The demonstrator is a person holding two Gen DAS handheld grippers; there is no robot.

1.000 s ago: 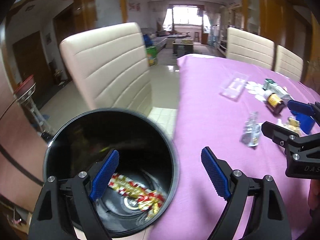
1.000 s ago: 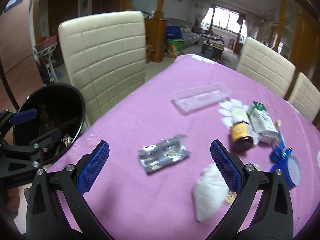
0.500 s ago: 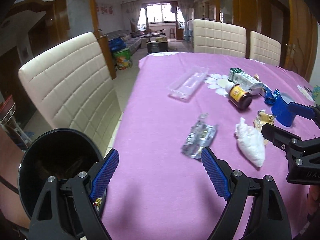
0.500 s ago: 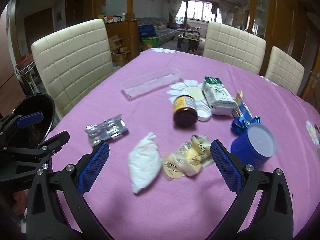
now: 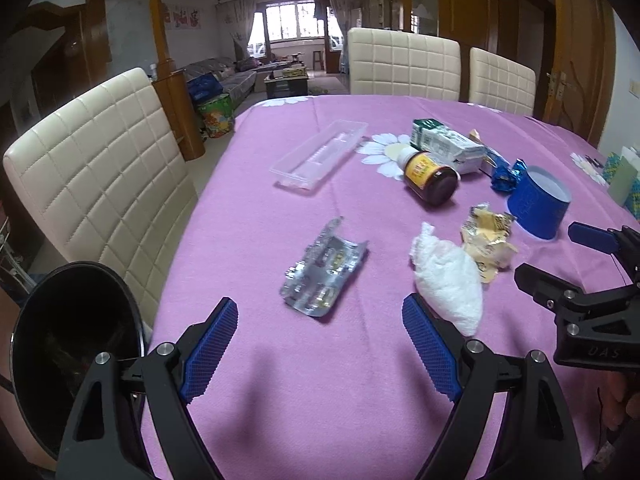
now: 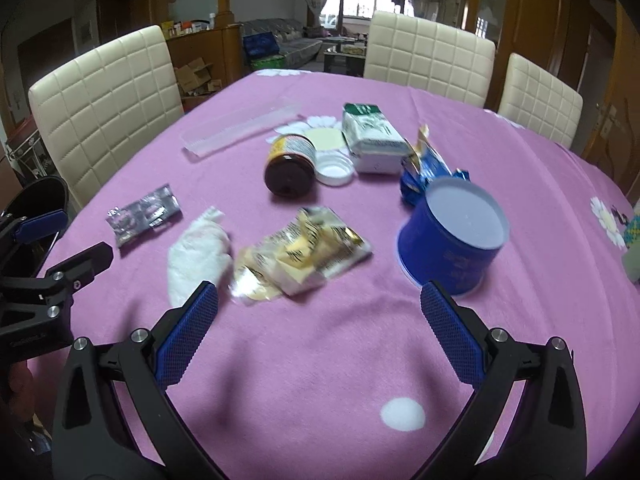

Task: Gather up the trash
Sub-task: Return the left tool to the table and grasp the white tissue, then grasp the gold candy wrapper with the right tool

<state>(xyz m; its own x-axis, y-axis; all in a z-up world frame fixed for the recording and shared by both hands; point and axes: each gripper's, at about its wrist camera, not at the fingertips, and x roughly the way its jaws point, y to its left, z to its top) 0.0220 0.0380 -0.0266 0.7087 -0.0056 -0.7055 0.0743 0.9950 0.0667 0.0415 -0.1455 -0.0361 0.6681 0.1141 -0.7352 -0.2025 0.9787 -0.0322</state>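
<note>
Both claws hang spread above the near edge of the pink-clothed counter [image 6: 320, 360], gripping nothing. The left claw [image 5: 320, 344] faces a crumpled silver blister pack [image 5: 324, 274] whose long axis runs from the near edge up toward the far right. Just right of it lies a white tissue wad [image 5: 448, 276], its narrow end pointing to the far edge. The right claw [image 6: 320, 320] sits in front of a yellow foil wrapper [image 6: 304, 256], lying lengthwise left to right, beside an upturned blue cup [image 6: 456, 240]. A black bin [image 5: 68, 356] stands off the counter's left edge.
</note>
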